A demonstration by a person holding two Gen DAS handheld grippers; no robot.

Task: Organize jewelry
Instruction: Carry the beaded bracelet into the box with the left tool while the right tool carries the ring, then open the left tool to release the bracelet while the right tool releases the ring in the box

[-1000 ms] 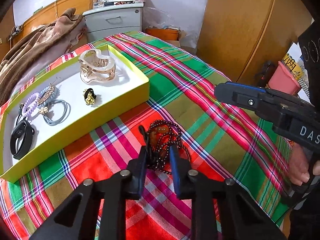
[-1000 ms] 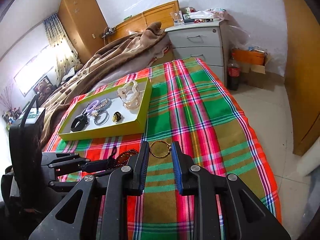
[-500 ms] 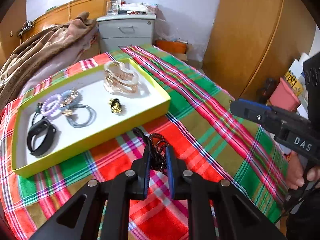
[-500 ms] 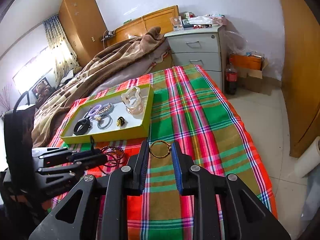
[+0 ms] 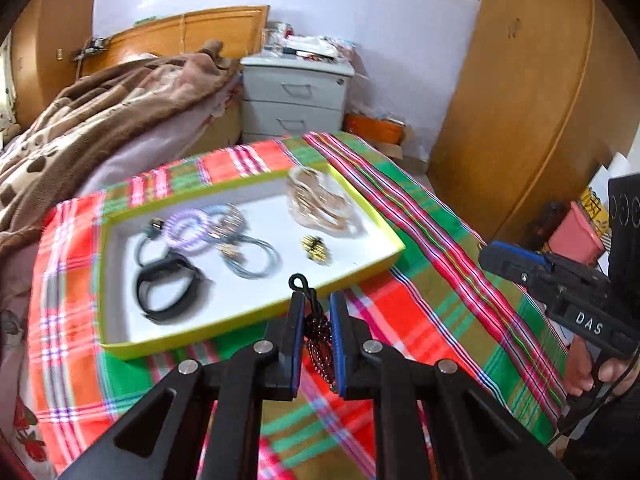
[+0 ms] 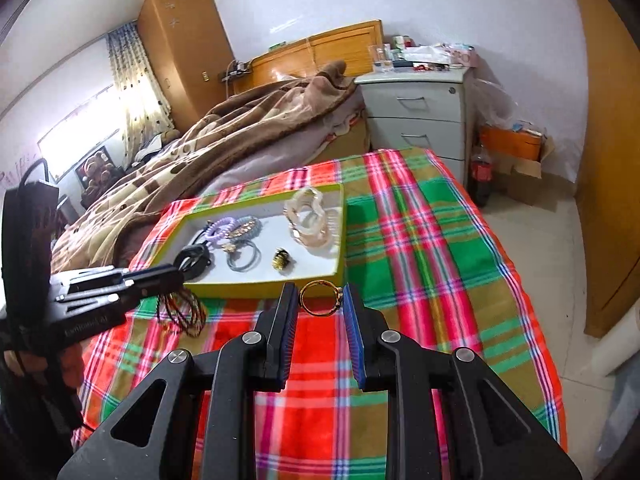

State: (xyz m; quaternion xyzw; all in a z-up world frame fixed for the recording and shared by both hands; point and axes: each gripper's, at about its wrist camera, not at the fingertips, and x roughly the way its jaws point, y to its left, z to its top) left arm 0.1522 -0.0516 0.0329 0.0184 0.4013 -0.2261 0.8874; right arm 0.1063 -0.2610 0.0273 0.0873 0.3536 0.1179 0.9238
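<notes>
We hold our left gripper (image 5: 314, 322) angled downward, its jaws having just been closing and now pinched on a dark beaded bracelet (image 5: 319, 340) that dangles between them. Our right gripper (image 6: 320, 312) also tilts downward, its 2 fingers clamped on a gold ring (image 6: 320, 298), bare fingers (image 5: 580, 372) wrapped around its handle.

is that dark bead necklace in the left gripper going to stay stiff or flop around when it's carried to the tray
Probably floppy: the bead necklace hangs in limp loops below the left gripper, whose jaws have just been closing on it. Likely to swing, since the loops dangle free. It may snag the tray rim.
</notes>
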